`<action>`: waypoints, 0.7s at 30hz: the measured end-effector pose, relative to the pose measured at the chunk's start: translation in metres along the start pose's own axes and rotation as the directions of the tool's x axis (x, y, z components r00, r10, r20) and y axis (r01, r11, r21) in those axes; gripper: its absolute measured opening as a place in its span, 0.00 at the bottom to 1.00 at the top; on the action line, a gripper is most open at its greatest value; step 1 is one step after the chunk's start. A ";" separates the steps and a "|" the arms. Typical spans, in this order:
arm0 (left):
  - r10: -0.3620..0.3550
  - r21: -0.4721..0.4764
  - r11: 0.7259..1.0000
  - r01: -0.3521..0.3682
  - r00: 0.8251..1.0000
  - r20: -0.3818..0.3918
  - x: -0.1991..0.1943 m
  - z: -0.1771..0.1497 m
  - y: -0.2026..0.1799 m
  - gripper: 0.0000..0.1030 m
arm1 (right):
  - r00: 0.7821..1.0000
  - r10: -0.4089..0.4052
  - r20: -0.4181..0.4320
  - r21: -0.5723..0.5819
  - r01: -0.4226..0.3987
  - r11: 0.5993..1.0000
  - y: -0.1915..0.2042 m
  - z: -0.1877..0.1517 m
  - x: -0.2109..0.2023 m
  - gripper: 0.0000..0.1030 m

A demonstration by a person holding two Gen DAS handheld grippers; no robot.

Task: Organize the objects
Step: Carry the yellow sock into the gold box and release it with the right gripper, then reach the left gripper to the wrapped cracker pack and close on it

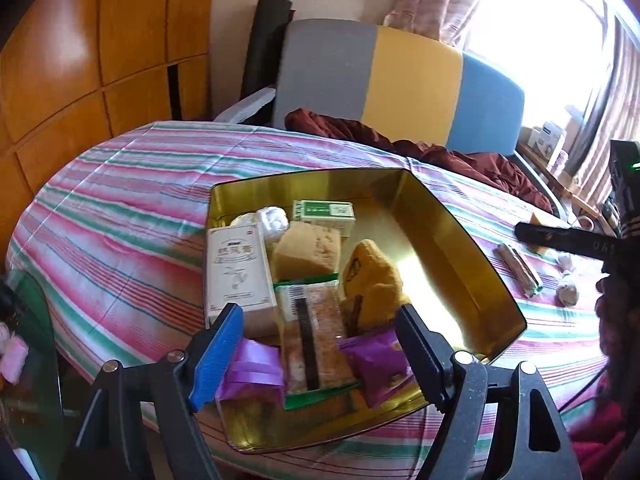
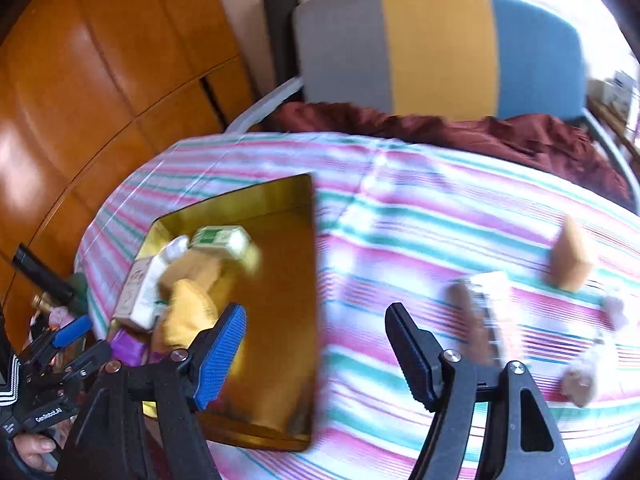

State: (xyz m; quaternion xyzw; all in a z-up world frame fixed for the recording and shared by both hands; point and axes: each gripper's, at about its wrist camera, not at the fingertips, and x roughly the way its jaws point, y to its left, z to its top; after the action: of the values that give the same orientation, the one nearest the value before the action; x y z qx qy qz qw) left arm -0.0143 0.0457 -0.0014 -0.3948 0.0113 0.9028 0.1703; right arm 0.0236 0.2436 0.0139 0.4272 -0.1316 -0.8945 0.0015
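Observation:
A gold tin box (image 1: 452,236) lies open on the striped bedspread (image 1: 120,208). Its left half holds a white carton (image 1: 236,264), a green box (image 1: 324,212), a tan sponge (image 1: 308,252), a yellow plush piece (image 1: 372,280), a snack pack (image 1: 312,344) and purple packets (image 1: 380,360). My left gripper (image 1: 320,354) hangs open just above these, gripping nothing. My right gripper (image 2: 316,356) is open and empty over the tin's right edge (image 2: 312,280). To its right on the bedspread lie a second sponge (image 2: 570,256), a long packet (image 2: 480,308) and small wrapped pieces (image 2: 580,376). This view is blurred.
A grey, yellow and blue headboard (image 1: 400,80) and a maroon cloth (image 1: 440,152) lie beyond the bed. Wooden cabinets (image 1: 80,60) stand to the left. A bright window (image 1: 540,32) is at the right. A person's hand (image 2: 32,448) holds the left gripper (image 2: 86,340).

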 end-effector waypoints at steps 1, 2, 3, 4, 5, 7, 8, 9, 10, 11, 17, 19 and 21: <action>-0.004 0.009 1.000 0.004 1.000 -0.001 0.000 0.001 -0.004 0.77 | 1.000 -0.017 0.010 0.016 0.017 1.000 -0.010 0.000 -0.006 0.71; -0.010 0.019 1.000 0.010 1.000 -0.001 0.001 0.001 -0.008 0.77 | 0.999 -0.035 0.020 0.036 0.035 0.999 -0.022 0.000 -0.012 0.71; -0.015 0.028 0.999 0.015 1.000 -0.001 0.001 0.002 -0.012 0.77 | 0.998 -0.055 0.028 0.057 0.053 0.997 -0.035 0.000 -0.018 0.71; -0.019 0.038 0.999 0.019 1.000 -0.002 0.001 0.003 -0.016 0.77 | 0.997 -0.075 0.033 0.076 0.073 0.994 -0.046 0.000 -0.023 0.71; -0.024 0.049 0.999 0.024 1.000 -0.001 0.001 0.004 -0.021 0.77 | 0.994 -0.099 0.038 0.097 0.095 0.991 -0.059 0.000 -0.028 0.71; -0.035 0.074 0.997 0.035 0.999 -0.003 0.003 0.006 -0.031 0.77 | 0.988 -0.145 0.046 0.137 0.138 0.981 -0.083 0.000 -0.036 0.71; -0.038 0.085 0.996 0.038 0.999 -0.004 0.003 0.007 -0.036 0.77 | 0.984 -0.169 0.052 0.159 0.159 0.974 -0.096 0.000 -0.041 0.71; -0.042 0.094 0.995 0.042 0.999 -0.005 0.004 0.008 -0.041 0.77 | 0.979 -0.196 0.057 0.183 0.183 0.966 -0.109 0.001 -0.046 0.71; -0.047 0.105 0.993 0.047 0.999 -0.006 0.004 0.008 -0.045 0.77 | 0.973 -0.223 0.063 0.206 0.206 0.956 -0.123 0.001 -0.051 0.71; -0.054 0.118 0.992 0.054 0.999 -0.007 0.005 0.010 -0.051 0.77 | 0.966 -0.248 0.069 0.229 0.227 0.947 -0.136 0.001 -0.055 0.71; -0.085 0.188 0.978 0.086 0.996 -0.014 0.008 0.014 -0.084 0.78 | 0.909 -0.411 0.072 0.409 0.349 0.843 -0.218 -0.015 -0.071 0.72; -0.094 0.207 0.974 0.096 0.995 -0.021 0.010 0.014 -0.093 0.78 | 0.903 -0.425 0.065 0.476 0.346 0.808 -0.241 -0.025 -0.072 0.72; -0.107 0.225 0.968 0.111 0.994 -0.031 0.014 0.015 -0.103 0.78 | 0.900 -0.434 0.028 0.537 0.353 0.766 -0.260 -0.033 -0.073 0.72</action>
State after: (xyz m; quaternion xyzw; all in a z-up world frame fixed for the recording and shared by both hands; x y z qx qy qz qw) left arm -0.0006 0.1492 0.0107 -0.3812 0.0939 0.8812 0.2633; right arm 0.1238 0.4954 -0.0118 0.3608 -0.2750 -0.8350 -0.3115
